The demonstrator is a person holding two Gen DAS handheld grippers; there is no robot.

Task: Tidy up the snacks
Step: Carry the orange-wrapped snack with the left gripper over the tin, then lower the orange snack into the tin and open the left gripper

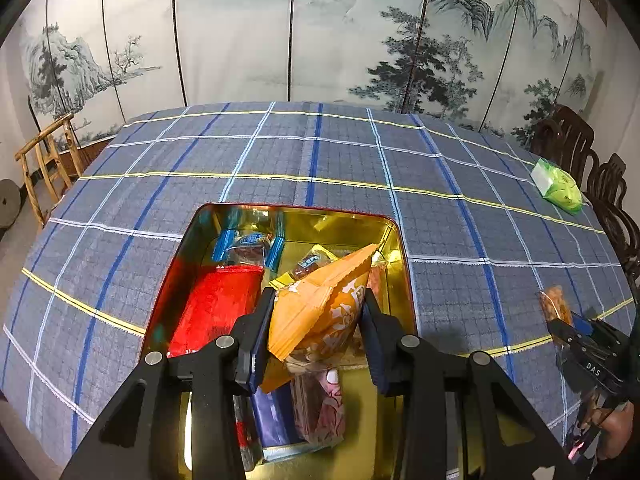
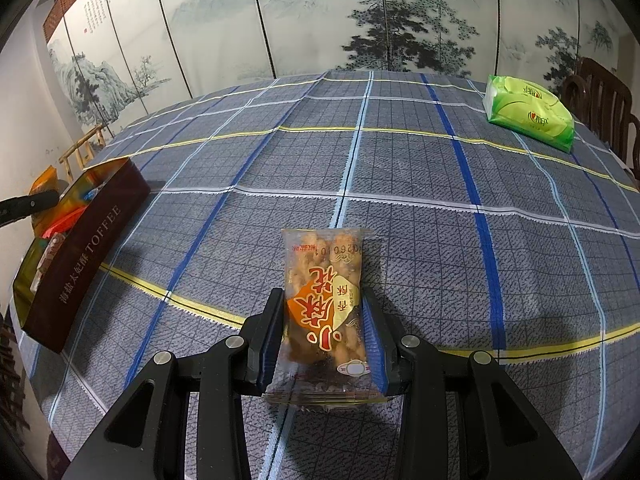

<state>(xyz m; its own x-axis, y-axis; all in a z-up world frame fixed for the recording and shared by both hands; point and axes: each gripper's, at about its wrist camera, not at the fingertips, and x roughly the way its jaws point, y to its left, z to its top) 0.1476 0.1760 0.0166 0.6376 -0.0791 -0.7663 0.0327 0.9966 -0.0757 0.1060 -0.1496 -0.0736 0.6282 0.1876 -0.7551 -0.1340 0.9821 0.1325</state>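
My left gripper is shut on an orange snack packet, held tilted over the open gold-lined tin. Inside the tin lie a red packet, a blue-ended wrapped sweet, a yellow-wrapped sweet, a pink packet and other snacks. My right gripper is shut on a clear packet of fried twists with a red and orange label, just above the checked tablecloth. The right gripper also shows at the right edge of the left wrist view, and the tin, marked TOFFEE, at the left of the right wrist view.
A green tissue pack lies near the table's far right edge. Dark wooden chairs stand at the right, a light wooden chair at the far left. A painted folding screen stands behind the table.
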